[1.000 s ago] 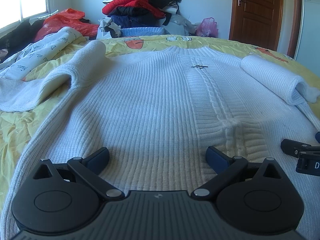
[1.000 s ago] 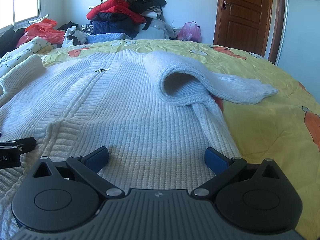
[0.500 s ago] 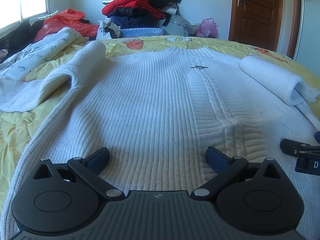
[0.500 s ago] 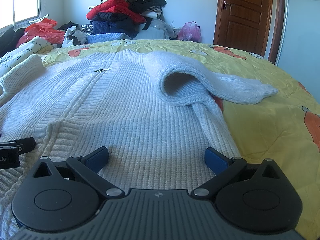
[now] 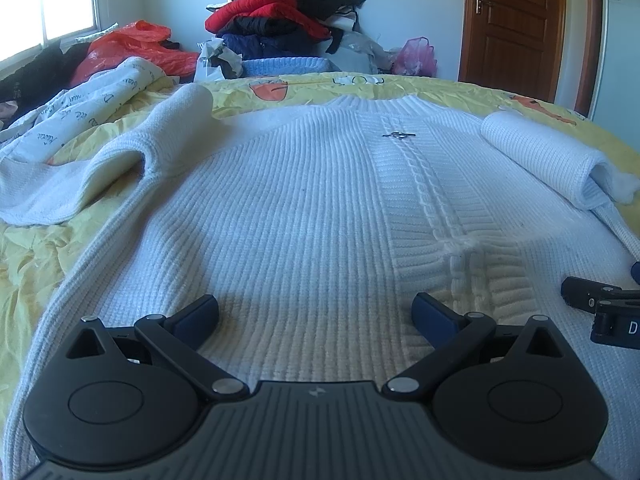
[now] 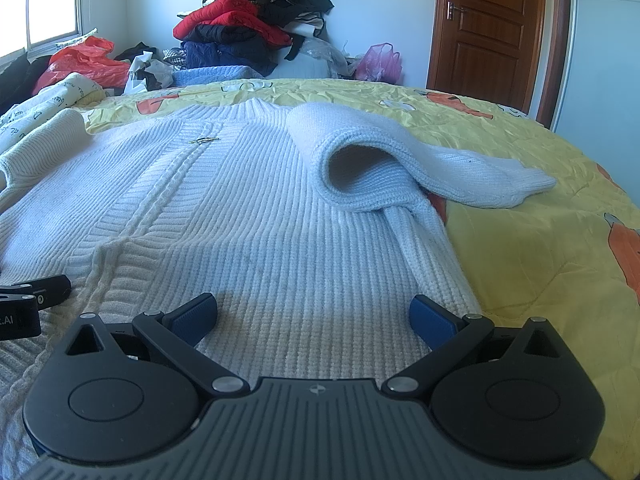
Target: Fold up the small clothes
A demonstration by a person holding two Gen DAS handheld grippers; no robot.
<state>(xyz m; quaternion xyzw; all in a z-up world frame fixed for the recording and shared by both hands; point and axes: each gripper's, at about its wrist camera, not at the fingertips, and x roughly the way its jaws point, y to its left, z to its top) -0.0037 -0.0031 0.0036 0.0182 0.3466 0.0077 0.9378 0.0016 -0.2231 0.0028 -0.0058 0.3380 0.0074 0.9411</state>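
Nothing has shifted over the last second: the left gripper and right gripper still hover low over the sweater's hem, jaws spread wide, holding nothing. That stillness reads as a pause before the first grab, so folding is not yet begun. The sweater lies flat, front up, on the bed. Farther off, its sleeves are bunched out to each side

The right claw is wide open at the bottom, over a white sweater lying flat on the yellow bed. One sleeve is folded over, right of the middle.
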